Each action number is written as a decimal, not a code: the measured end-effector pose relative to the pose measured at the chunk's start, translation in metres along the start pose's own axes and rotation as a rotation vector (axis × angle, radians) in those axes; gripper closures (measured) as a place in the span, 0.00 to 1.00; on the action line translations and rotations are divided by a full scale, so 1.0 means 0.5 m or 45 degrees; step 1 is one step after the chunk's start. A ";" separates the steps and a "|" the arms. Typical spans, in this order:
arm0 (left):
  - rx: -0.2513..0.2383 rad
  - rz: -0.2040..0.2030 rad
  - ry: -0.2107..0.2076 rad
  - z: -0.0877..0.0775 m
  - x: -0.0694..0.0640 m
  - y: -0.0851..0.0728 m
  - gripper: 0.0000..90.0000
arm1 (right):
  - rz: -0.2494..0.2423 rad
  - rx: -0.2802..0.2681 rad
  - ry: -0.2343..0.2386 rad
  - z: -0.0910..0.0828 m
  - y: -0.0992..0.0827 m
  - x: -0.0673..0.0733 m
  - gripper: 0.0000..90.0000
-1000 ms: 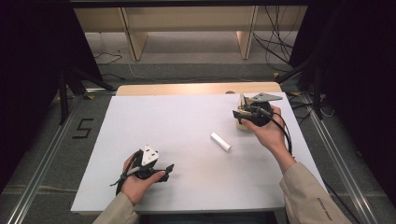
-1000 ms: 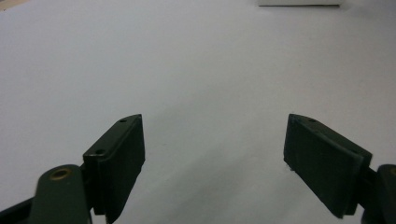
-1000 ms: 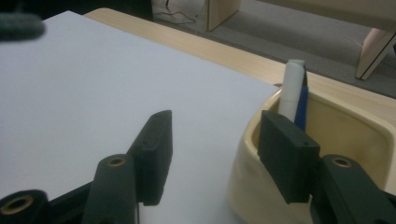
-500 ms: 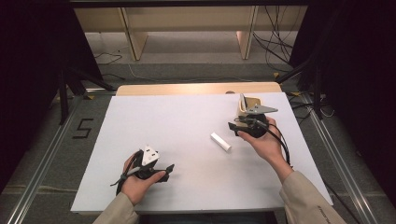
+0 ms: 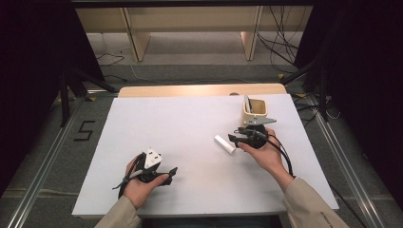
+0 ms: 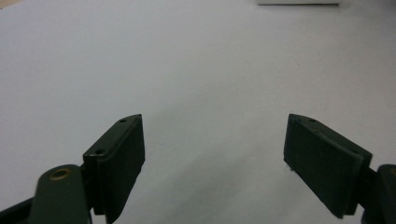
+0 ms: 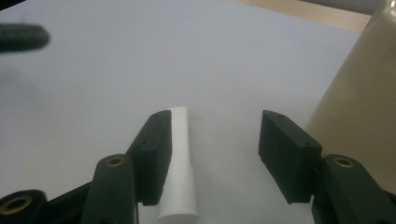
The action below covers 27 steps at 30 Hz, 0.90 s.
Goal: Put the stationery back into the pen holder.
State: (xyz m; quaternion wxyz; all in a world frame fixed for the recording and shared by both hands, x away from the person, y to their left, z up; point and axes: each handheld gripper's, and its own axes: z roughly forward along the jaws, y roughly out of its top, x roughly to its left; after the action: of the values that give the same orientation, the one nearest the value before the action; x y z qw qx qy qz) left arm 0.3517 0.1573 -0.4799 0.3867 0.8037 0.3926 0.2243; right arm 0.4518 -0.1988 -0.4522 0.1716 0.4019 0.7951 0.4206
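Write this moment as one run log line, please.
right gripper: open, beside white tube | left gripper: open, nothing between | beige cup: upright

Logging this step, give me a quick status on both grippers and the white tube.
Right gripper open, low over white tube, tube beside one jaw, not gripped. Left gripper open, nothing between its jaws. Beige cup close behind right gripper.

Left gripper [image 5: 164, 173] sits low by the near edge of the tabletop [image 5: 180, 128], jaws spread wide, hand wrapped around its body. Right gripper [image 5: 237, 139] hovers towards the right edge, forearm angled in from the near right corner, jaws apart, gripping nothing.
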 end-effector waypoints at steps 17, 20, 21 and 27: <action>-0.001 0.003 0.000 -0.001 0.000 0.000 0.23 | -0.011 0.045 0.047 0.028 -0.031 0.018 0.52; -0.002 0.002 0.000 -0.001 0.000 0.000 0.23 | -0.022 0.057 0.050 0.032 -0.033 0.022 0.53; -0.002 0.003 0.000 -0.001 0.000 0.000 0.23 | -0.028 0.058 0.051 0.034 -0.034 0.023 0.53; -0.001 0.003 0.000 -0.001 -0.001 0.000 0.23 | -0.042 0.087 0.055 0.042 -0.040 0.028 0.53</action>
State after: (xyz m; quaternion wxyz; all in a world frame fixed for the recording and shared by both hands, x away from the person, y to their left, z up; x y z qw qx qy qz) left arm 0.3513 0.1571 -0.4794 0.3869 0.8041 0.3914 0.2249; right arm 0.4460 -0.1832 -0.4798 0.1473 0.3852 0.8189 0.3991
